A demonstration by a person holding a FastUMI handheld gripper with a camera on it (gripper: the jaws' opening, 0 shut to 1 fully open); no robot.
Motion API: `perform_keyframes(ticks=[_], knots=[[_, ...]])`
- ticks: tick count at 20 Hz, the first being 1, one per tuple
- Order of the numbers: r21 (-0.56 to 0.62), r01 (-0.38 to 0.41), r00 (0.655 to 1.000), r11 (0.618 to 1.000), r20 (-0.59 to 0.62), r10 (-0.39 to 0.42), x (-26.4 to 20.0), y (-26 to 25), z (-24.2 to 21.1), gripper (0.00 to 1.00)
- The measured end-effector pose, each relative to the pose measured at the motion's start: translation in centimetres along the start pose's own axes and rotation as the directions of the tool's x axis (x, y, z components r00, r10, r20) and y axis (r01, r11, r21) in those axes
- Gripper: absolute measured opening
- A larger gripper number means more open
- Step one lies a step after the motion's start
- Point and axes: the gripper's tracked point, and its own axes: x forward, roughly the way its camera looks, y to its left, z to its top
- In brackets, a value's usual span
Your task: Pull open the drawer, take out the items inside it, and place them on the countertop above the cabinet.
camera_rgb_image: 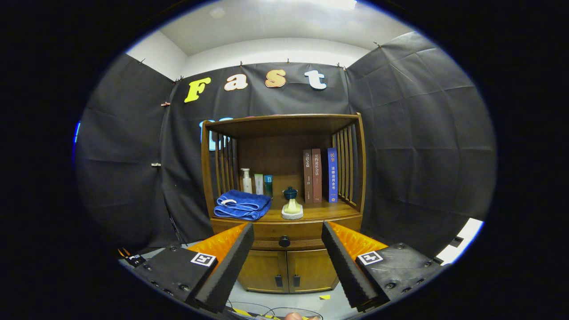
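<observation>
tool (286, 262) fingers spread wide apart, holding nothing, drawer (284, 235) with one round knob (284, 241) closed just beyond them, two cabinet doors (286, 276) below, on the surface (320, 212) above one folded blue towel (242, 205), three bottles (257, 182), one small pot (291, 205), three upright books (320, 175), spine writing too small to read

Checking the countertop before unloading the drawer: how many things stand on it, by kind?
Books: 3
Bottles: 3
Blue towel: 1
Small dark pot on a pale stand: 1
Total: 8
The gripper is open, drawer knob beyond its fingers.

Drawer (284, 235) edges behind fingers (231, 262), contents hidden (drawer apparently closed)
</observation>
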Motion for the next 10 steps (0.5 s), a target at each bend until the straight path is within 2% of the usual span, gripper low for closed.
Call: perform_keyframes(ticks=[10], knots=[[0.009, -0.013, 1.0, 1.0, 0.012, 0.013, -0.04, 0.44, 0.33, 1.0]])
